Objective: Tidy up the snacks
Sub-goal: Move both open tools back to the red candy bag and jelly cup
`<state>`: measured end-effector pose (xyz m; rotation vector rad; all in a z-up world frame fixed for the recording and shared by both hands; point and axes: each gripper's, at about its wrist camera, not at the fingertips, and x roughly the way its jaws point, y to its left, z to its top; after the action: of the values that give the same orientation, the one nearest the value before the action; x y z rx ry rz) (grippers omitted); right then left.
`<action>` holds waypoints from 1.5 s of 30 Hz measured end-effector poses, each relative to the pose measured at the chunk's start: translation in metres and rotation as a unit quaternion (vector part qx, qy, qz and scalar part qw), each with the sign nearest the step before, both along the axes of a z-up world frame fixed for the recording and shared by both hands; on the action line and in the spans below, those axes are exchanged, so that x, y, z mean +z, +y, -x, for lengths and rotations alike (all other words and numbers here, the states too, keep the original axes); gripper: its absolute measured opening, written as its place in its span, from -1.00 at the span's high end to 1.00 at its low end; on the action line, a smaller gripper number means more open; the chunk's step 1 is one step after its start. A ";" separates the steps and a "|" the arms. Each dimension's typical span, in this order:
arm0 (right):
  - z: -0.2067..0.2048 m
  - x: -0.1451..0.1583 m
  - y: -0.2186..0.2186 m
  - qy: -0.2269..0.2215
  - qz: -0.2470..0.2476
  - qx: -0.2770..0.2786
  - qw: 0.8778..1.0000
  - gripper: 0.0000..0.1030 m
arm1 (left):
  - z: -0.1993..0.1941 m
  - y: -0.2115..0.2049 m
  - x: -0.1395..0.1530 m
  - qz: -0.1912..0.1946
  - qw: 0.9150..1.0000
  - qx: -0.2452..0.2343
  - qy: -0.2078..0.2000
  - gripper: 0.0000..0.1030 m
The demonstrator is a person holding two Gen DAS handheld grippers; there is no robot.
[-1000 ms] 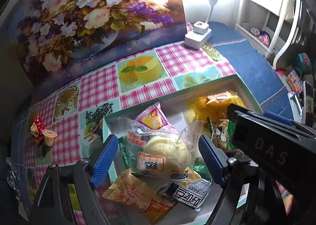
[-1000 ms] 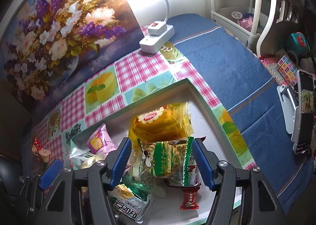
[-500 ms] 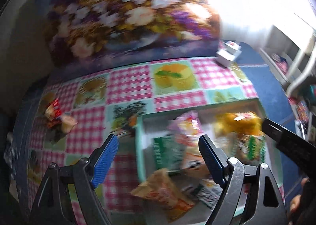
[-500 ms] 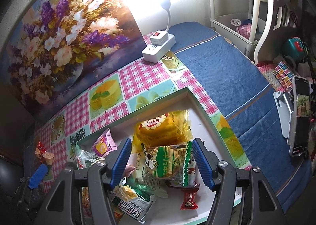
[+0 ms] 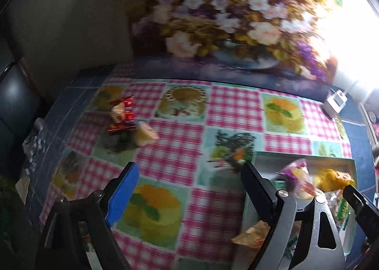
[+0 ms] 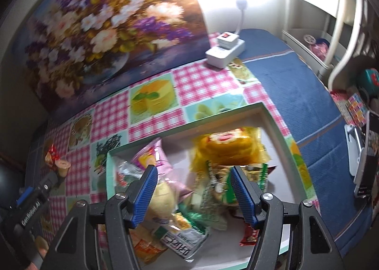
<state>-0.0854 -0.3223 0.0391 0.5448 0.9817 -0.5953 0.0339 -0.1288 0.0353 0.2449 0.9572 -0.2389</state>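
Observation:
A teal-rimmed white box [image 6: 189, 126] holds several snacks: a yellow cake bag [image 6: 232, 144], a pink packet [image 6: 151, 158], a green-striped packet [image 6: 220, 184] and a wrapped bun [image 6: 163, 196]. My right gripper [image 6: 193, 193] hangs open just above them, pads touching nothing. My left gripper [image 5: 189, 191] is over the bare checked cloth left of the box [image 5: 308, 155]. Its jaws are opening with nothing between them. A red packet [image 5: 122, 116] and a jelly cup [image 5: 144, 136] lie on the cloth far to the left.
A flower painting [image 6: 106, 28] leans against the wall behind the table. A white power strip [image 6: 225, 52] sits at the back edge. A blue cloth [image 6: 296, 94] covers the right side, with a phone on a stand [image 6: 364, 156] and shelves beyond.
My left gripper swung left, out of the box and over the checked cloth, and its jaws widened. My right gripper shifted a little to the left over the box, still open.

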 end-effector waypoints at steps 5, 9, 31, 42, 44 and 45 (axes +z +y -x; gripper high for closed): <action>-0.016 0.002 0.025 0.005 0.013 0.033 0.999 -0.33 | -0.009 0.025 0.003 0.003 1.000 0.027 -0.002 -0.89; -0.031 0.000 0.050 0.005 0.013 0.069 0.998 -0.37 | -0.014 0.044 0.006 0.001 0.999 0.041 -0.007 -0.89; -0.067 -0.011 0.124 -0.009 0.042 0.149 0.988 -1.00 | -0.039 0.137 0.008 -0.018 0.994 0.111 -0.008 -0.89; -0.072 -0.010 0.142 -0.040 0.058 0.165 0.984 -1.00 | -0.052 0.152 -0.010 -0.026 0.994 0.104 0.017 -0.90; -0.074 -0.014 0.144 -0.043 0.043 0.174 0.983 -1.00 | -0.053 0.155 -0.014 -0.021 0.994 0.106 0.024 -0.90; -0.076 -0.016 0.147 -0.040 0.044 0.178 0.982 -1.00 | -0.055 0.157 -0.016 -0.018 0.994 0.107 0.027 -0.90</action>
<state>-0.0095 -0.1757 0.0234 0.3017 0.9443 -0.2919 0.0886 0.0281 0.0192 0.1677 1.0341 -0.0321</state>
